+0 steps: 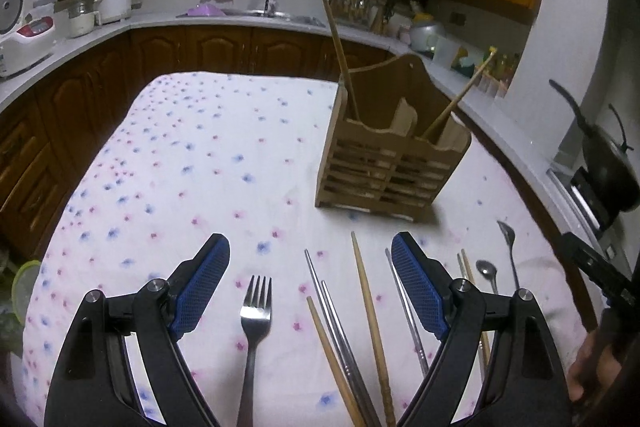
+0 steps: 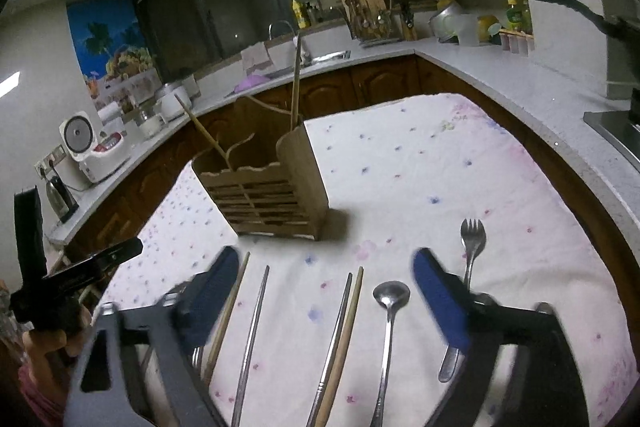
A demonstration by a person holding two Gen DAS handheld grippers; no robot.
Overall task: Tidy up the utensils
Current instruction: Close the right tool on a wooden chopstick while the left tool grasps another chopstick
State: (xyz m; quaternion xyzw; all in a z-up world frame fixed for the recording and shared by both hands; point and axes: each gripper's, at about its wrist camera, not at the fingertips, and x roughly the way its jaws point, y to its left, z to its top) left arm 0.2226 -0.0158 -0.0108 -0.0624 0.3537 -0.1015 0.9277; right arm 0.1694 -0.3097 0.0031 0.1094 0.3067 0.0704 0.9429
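The left gripper hung over the flowered tablecloth with its blue pads wide apart and nothing pressed between them. Between its fingers, from left to right, lay a fork, a wooden chopstick, a pair of metal chopsticks and a longer wooden chopstick, all flat on the cloth. Ahead of its right finger, well apart from it, stood the slatted wooden utensil holder with two wooden chopsticks upright in it.

The right gripper also stood with its pads apart, gripping nothing. Just beside its left finger lay a wooden chopstick and a metal one. Between its fingers lay a metal and wooden pair and a spoon. A spork lay partly behind its right finger. The holder stood ahead of its left finger.
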